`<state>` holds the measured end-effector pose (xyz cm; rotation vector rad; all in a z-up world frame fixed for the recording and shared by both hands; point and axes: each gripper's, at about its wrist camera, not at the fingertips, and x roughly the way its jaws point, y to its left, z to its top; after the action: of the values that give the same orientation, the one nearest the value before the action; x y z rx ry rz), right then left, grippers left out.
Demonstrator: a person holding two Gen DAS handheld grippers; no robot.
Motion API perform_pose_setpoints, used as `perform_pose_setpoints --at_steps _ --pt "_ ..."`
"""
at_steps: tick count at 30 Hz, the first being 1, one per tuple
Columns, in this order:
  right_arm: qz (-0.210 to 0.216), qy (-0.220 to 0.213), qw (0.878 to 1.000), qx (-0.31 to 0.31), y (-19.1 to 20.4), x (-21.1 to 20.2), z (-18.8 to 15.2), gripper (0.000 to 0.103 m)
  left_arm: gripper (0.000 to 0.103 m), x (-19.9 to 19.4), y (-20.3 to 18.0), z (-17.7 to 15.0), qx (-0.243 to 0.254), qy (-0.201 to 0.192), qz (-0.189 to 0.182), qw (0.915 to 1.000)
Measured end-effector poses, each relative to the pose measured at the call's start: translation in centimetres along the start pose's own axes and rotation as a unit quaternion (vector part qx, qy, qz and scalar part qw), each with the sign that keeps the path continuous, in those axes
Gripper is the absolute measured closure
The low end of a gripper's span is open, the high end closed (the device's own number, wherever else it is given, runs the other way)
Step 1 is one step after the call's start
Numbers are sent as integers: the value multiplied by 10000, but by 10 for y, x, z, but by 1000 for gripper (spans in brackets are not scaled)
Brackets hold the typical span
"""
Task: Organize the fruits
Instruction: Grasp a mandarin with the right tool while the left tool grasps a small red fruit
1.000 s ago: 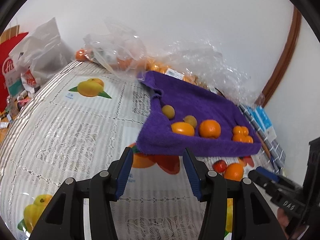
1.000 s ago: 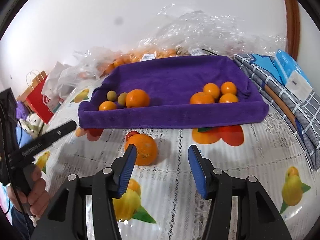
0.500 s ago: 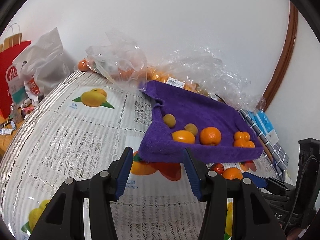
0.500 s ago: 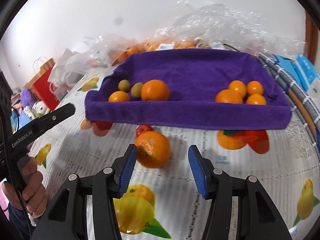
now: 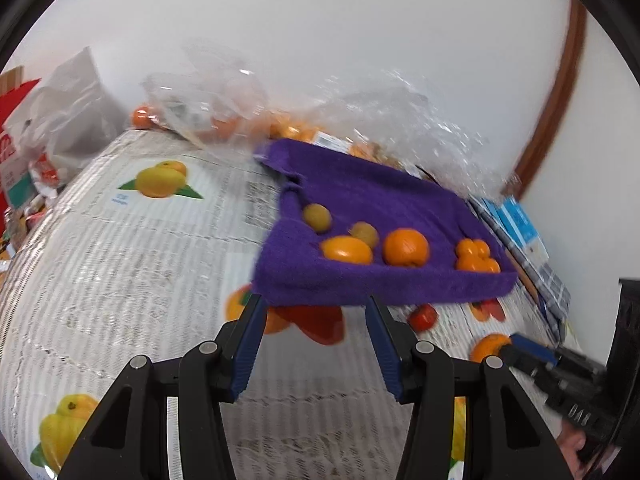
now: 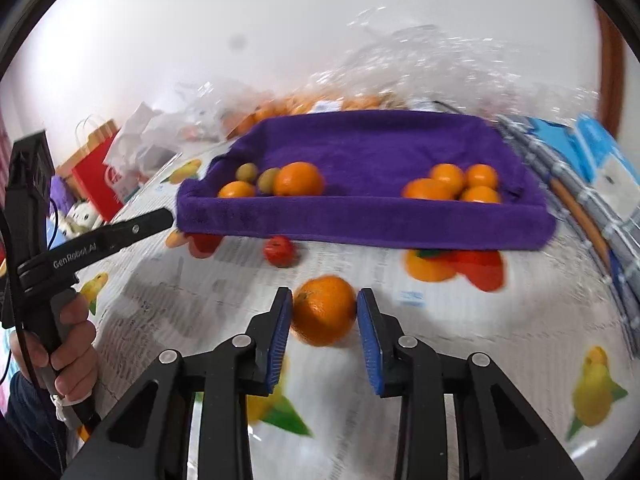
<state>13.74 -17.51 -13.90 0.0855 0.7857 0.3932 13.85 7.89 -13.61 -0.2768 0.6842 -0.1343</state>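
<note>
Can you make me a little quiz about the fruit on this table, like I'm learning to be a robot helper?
1. True or false: the right gripper is closed on the big orange.
2. Which small fruit lies on the tablecloth just in front of the purple towel? A) red fruit B) banana C) grapes
3. Fill in: the left gripper holds ____.

Key: 1 true; 2 A; 3 nothing.

A red paper bag [image 6: 95,160] and white plastic bag [image 5: 68,112] stand beside the fruit-print tablecloth [image 5: 120,264], with perhaps blue cartons [image 6: 600,152] opposite
</note>
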Motion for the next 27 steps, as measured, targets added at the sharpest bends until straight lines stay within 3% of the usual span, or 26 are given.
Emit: perform_pose_setpoints --at_steps 3,7,9,11,13,15,18,20,21,24,27 --pt "-78 -14 9999 121 -16 -10 -4 87 54 5 -17 -2 326 157 -153 9992" --pt "129 179 9990 378 -34 -10 -7 84 54 18 -44 -3 517 386 -368 9972" --pt "256 183 9985 443 -37 -10 -8 83 54 25 -56 -4 700 423 -233 9964" --pt "280 214 9985 423 -34 -8 -7 76 54 29 -61 -5 762 451 -97 9960" --pt "319 221 9985 383 -30 -3 -5 58 54 31 -56 -4 629 514 -137 9966" --pt "353 269 9986 284 -25 4 1 49 54 31 -50 -2 493 601 -210 9968" --pt "100 460 9989 2 -17 20 8 49 54 35 -51 0 614 761 -156 9951" --pt "-83 608 9980 -127 -15 32 5 56 54 38 -55 -1 788 767 -55 9939" --pt "-128 610 9980 -119 -16 32 3 61 54 39 -56 -1 793 813 -110 9935" --pt "-137 522 9985 -92 -21 22 2 62 54 46 -66 -3 830 906 -334 9919" --pt "-267 451 9986 -42 -32 11 0 62 54 53 -84 -6 1076 921 -281 9895"
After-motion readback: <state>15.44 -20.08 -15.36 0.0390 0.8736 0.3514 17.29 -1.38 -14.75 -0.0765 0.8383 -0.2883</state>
